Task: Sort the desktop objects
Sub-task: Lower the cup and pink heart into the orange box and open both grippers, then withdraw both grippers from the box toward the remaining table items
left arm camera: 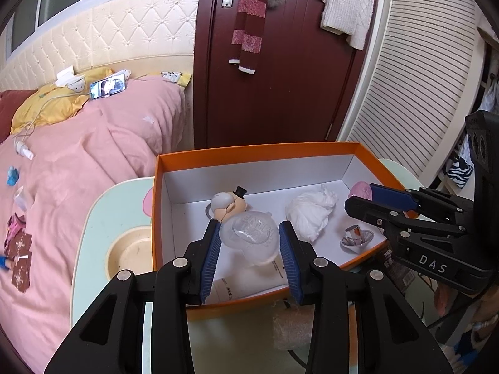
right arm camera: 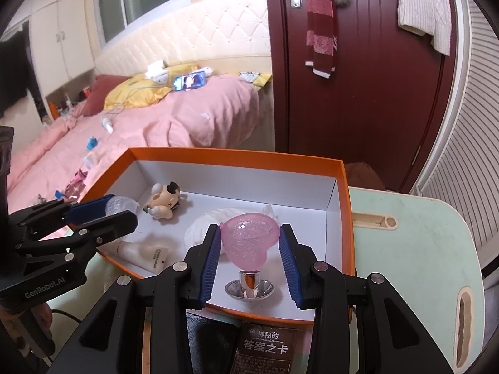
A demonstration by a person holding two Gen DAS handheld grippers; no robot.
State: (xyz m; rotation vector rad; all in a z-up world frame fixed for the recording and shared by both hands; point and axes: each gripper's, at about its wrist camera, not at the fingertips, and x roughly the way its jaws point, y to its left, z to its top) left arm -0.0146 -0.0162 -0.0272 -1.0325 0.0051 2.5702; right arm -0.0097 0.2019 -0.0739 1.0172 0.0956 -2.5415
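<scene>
My left gripper (left arm camera: 249,224) is shut on a clear frosted heart (left arm camera: 249,238), held above the near part of an orange box (left arm camera: 255,151). My right gripper (right arm camera: 249,227) is shut on a pink translucent heart (right arm camera: 249,240) over the same orange box (right arm camera: 237,152), just above a silver cup (right arm camera: 249,285). In the left wrist view the right gripper (left arm camera: 358,194) shows at the box's right side with the pink heart (left arm camera: 360,189). The left gripper (right arm camera: 123,207) with the clear heart (right arm camera: 120,204) appears at the box's left rim in the right wrist view.
Inside the box lie a top-hat figurine (left arm camera: 227,204), a white crumpled wad (left arm camera: 310,215), the silver cup (left arm camera: 355,237) and a white tube (right arm camera: 143,252). The box stands on a pale green table (right arm camera: 414,249). A dark card pack (right arm camera: 265,346) lies near me. A pink bed (left arm camera: 78,171) is left.
</scene>
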